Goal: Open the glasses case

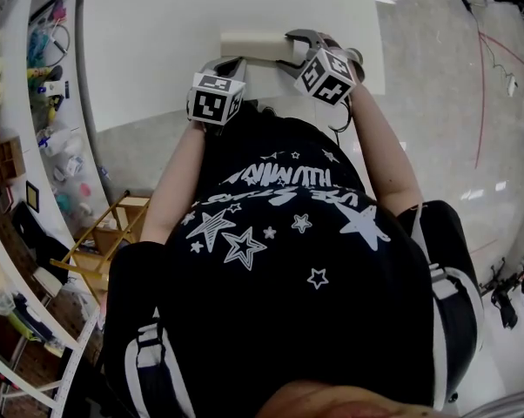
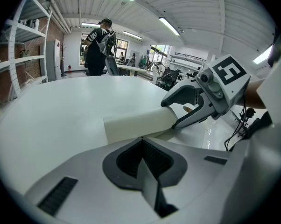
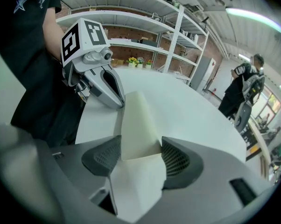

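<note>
A long cream glasses case point(image 1: 249, 46) lies closed on the white table point(image 1: 157, 42), near its front edge. My right gripper point(image 1: 292, 50) reaches over the case's right end. In the right gripper view the case point(image 3: 138, 120) fills the gap of that gripper point(image 3: 140, 155), and both ribbed pads press on its sides. My left gripper point(image 1: 236, 62) is at the case's left end with its jaws together and nothing between them. In the left gripper view its tip point(image 2: 141, 141) sits right at the near edge of the case point(image 2: 136, 122), and the right gripper point(image 2: 178, 111) straddles the far end.
Shelves point(image 1: 36, 103) full of small items run along the left, with a wooden rack point(image 1: 105, 242) on the floor below. A person point(image 2: 98, 45) stands beyond the far side of the table. A red cable point(image 1: 484, 85) lies on the floor to the right.
</note>
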Tool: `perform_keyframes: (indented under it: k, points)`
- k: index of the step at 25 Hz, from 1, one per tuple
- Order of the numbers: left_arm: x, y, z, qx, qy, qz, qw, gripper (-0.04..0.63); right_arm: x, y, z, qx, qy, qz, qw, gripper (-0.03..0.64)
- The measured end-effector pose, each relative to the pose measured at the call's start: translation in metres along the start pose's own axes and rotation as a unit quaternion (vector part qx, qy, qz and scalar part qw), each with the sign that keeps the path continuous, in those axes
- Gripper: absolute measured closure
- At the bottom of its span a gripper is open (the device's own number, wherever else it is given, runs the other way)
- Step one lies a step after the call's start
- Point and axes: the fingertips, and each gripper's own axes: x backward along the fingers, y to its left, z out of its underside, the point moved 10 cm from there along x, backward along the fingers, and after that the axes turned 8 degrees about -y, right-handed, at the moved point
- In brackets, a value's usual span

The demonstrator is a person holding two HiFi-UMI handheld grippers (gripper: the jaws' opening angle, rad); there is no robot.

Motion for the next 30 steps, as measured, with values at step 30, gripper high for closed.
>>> perform_keyframes:
  k: [30]
  points:
    - [0.000,0.000,-0.002,0.003,0.010,0.017,0.9998,0.584,0.024,-0.047,-0.005,-0.134,-0.087,0.065,0.985,0.337]
